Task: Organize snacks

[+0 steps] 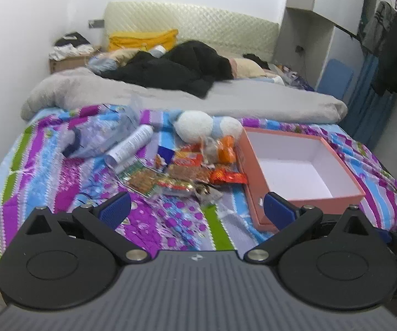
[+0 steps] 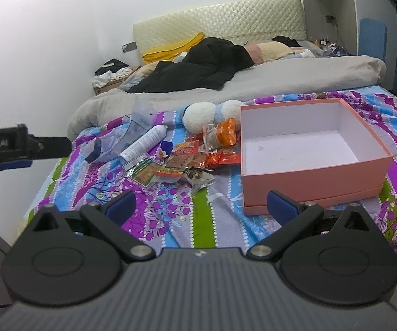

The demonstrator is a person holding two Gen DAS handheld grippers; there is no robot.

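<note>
Both grippers hovered above the near end of a bed spread with a patterned quilt (image 1: 46, 176) in purple, blue and green stripes. The left gripper (image 1: 197, 211) had its fingers (image 1: 115, 211) spread wide, nothing between them; the right gripper (image 2: 201, 207) was likewise wide open and held nothing. The left gripper also showed side-on at the left edge of the right wrist view. The snacks lay in a loose pile (image 1: 187, 171) on the quilt, ahead of both grippers and just left of an open pink box (image 1: 256, 184) with a white interior; the box held nothing visible. In the pile: an orange-red wrapper (image 1: 227, 177) lying close against the box's left wall, a clear packet of brown crackers (image 2: 143, 172) with green print at the near left, a red-labelled packet (image 2: 184, 151) in the middle, and an orange pouch (image 2: 227, 135) at the far side near the box's corner. A white spray can (image 2: 146, 143) lay tilted on its side left of the pile, beside a crumpled clear plastic bag (image 1: 99, 135). A white-and-blue plush toy (image 1: 195, 125) rested behind the snacks. Farther up the bed lay a grey blanket (image 1: 253, 102) and a heap of black clothing (image 1: 181, 69), before a quilted cream headboard (image 2: 226, 13).
</note>
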